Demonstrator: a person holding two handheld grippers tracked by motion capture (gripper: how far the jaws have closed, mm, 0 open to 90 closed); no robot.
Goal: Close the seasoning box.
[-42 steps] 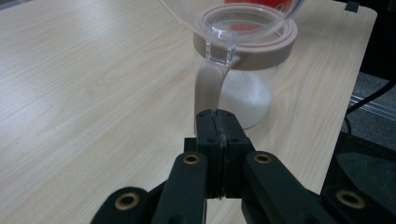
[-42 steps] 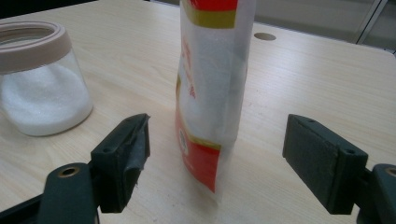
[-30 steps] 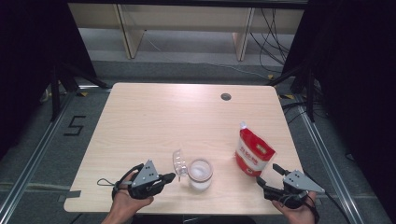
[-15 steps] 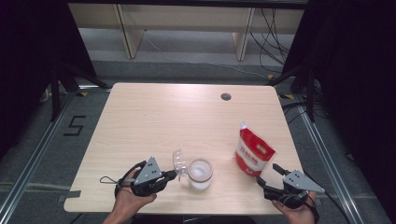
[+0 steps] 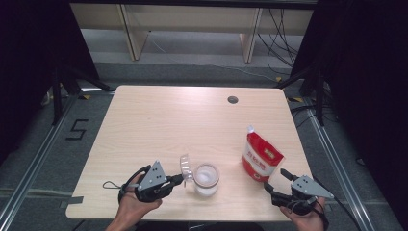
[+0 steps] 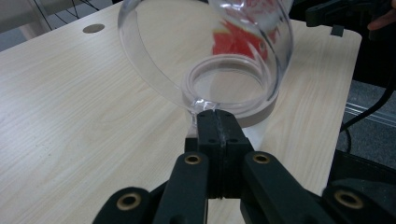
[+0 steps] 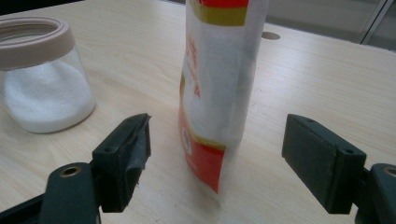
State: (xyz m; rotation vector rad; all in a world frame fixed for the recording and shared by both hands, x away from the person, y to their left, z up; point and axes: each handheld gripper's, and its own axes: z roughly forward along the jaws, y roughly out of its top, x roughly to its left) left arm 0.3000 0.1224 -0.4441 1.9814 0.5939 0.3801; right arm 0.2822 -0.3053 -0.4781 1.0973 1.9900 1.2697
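Note:
A glass jar of white grains with a beige rim stands near the table's front edge. Its clear lid stands tilted up at the jar's left side. My left gripper is shut on the lid's edge; in the left gripper view the jaws pinch the lid just in front of the jar's rim. A red and white pouch stands upright to the right. My right gripper is open just in front of it, and the pouch is between the fingers, not touched. The jar is at that view's left.
The pale wooden table has a round cable hole at the back right. A person's hands hold both grippers at the front edge. Dark curtains and shelving lie beyond the table.

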